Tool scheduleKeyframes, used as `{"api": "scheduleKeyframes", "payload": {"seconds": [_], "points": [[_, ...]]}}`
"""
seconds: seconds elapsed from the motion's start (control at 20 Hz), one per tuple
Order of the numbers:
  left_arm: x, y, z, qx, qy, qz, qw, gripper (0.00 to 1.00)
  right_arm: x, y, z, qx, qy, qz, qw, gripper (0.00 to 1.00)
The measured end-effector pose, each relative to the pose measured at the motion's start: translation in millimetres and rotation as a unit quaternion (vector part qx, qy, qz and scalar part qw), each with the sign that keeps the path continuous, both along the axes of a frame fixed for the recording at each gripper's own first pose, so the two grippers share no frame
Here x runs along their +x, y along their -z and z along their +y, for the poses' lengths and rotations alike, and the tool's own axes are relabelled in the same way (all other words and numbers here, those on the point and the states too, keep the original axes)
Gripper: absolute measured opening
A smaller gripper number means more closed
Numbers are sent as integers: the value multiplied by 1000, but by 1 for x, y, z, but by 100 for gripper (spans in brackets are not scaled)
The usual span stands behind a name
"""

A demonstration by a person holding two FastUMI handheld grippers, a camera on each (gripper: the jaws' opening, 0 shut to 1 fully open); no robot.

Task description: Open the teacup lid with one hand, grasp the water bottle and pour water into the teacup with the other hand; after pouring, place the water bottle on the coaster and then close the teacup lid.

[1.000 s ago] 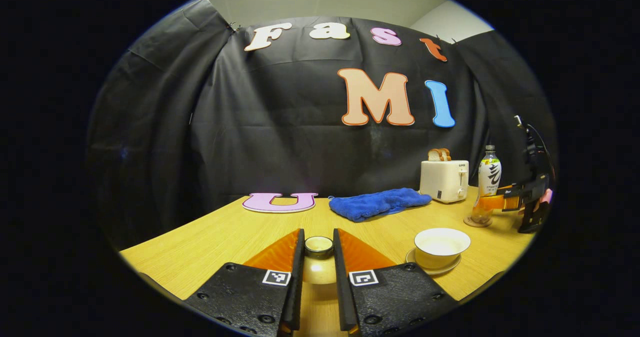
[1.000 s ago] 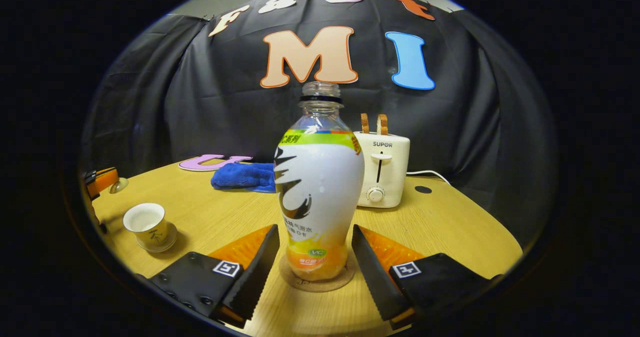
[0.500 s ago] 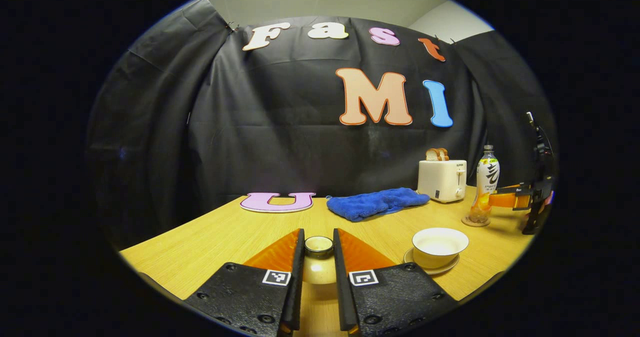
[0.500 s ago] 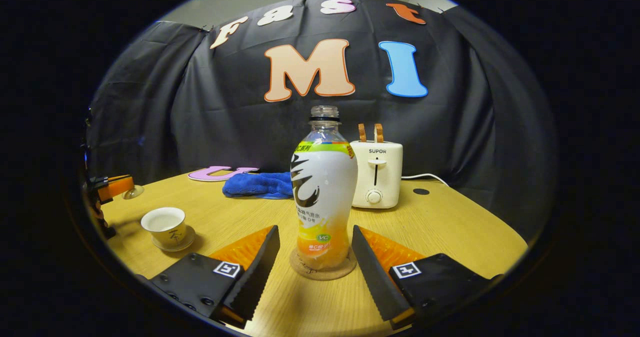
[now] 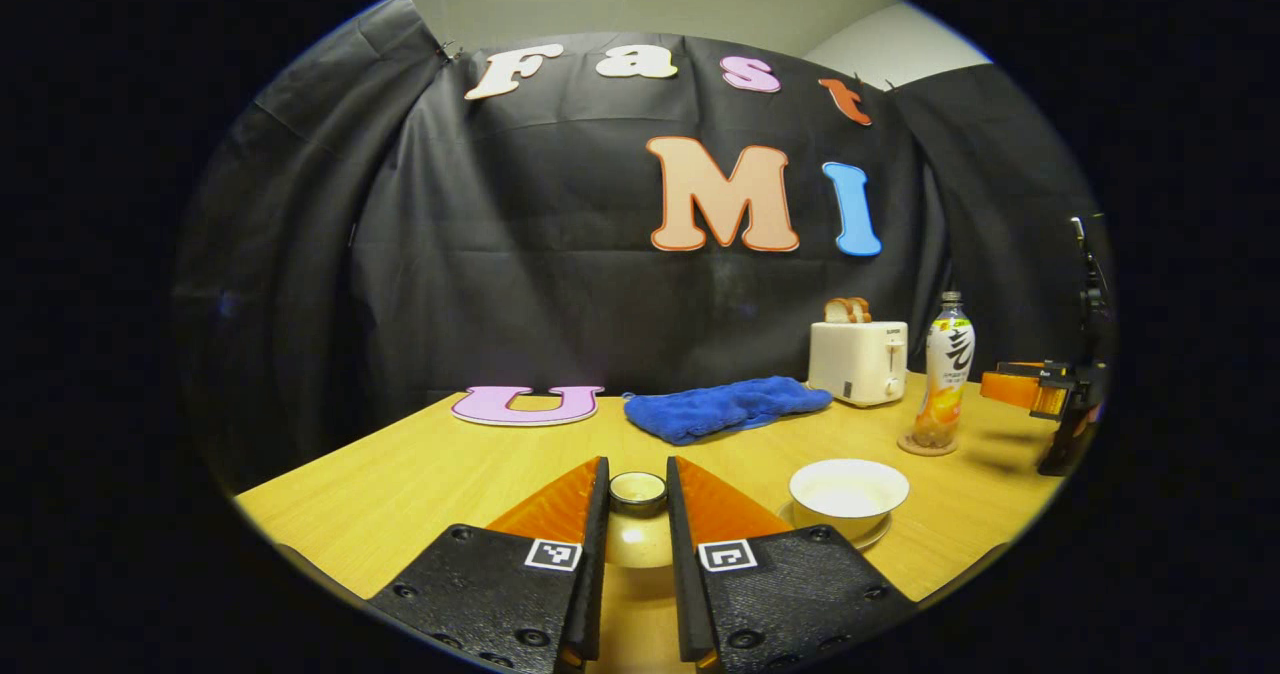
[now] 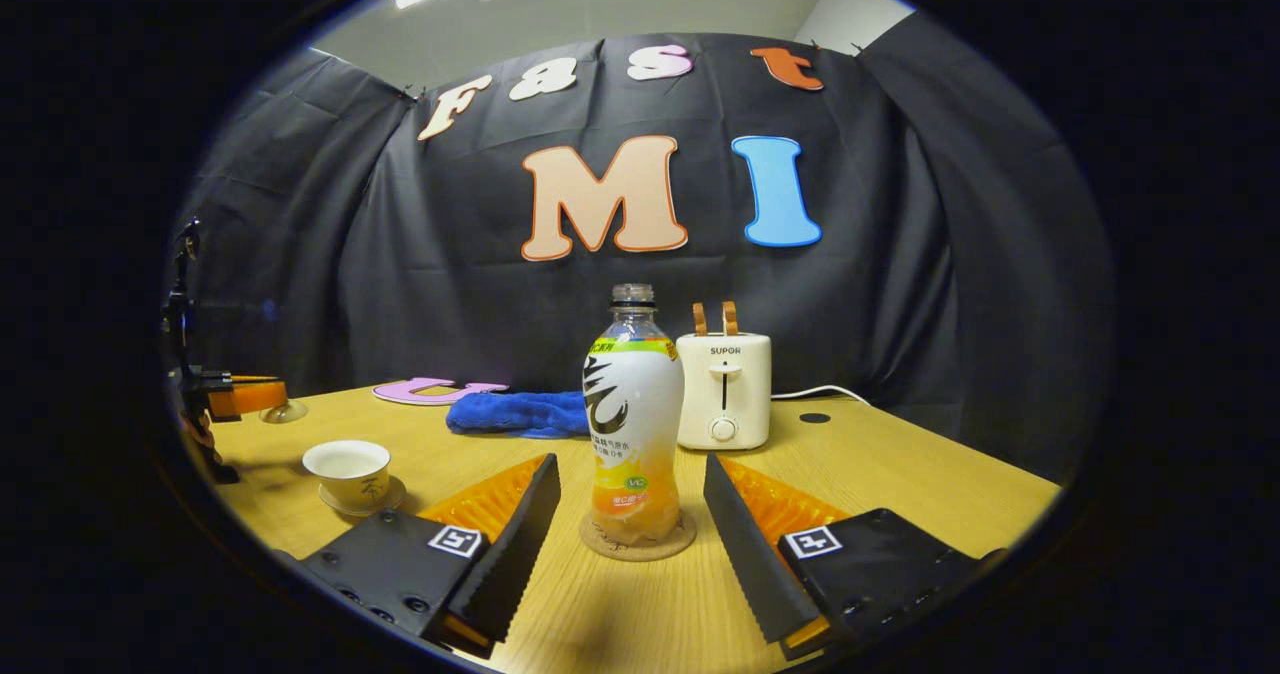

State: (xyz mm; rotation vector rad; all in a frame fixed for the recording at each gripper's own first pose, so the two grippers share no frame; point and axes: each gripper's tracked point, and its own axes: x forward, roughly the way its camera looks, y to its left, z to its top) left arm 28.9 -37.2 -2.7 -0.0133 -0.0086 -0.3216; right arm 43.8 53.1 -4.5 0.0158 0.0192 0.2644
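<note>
Water bottle [image 6: 634,424] upright on coaster [image 6: 638,537], mid-tabletop [image 6: 900,474]; right tool [image 6: 632,524] spread, clear of it. Left tool [image 5: 636,514] grips lid [image 5: 637,491]. Teacup [image 5: 848,484] uncovered near front edge. Pouring apparently done; next, lower lid squarely onto cup.

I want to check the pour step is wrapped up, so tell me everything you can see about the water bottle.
The water bottle is clear plastic with no cap on its neck, wrapped in a mostly white label with a green band on top and orange at the base. It stands upright on a round cork-like coaster on the wooden table, in front of the toaster. The right gripper is open, fingers apart on either side, not touching it.
</note>
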Motion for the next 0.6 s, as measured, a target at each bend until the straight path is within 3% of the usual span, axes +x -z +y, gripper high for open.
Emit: {"api": "scheduleKeyframes", "payload": {"seconds": [0.6], "points": [[-14, -1, -103, 2, 86, 0, 996, 28, -11, -4, -20, -1, 38, -3, 999, 93]]}}
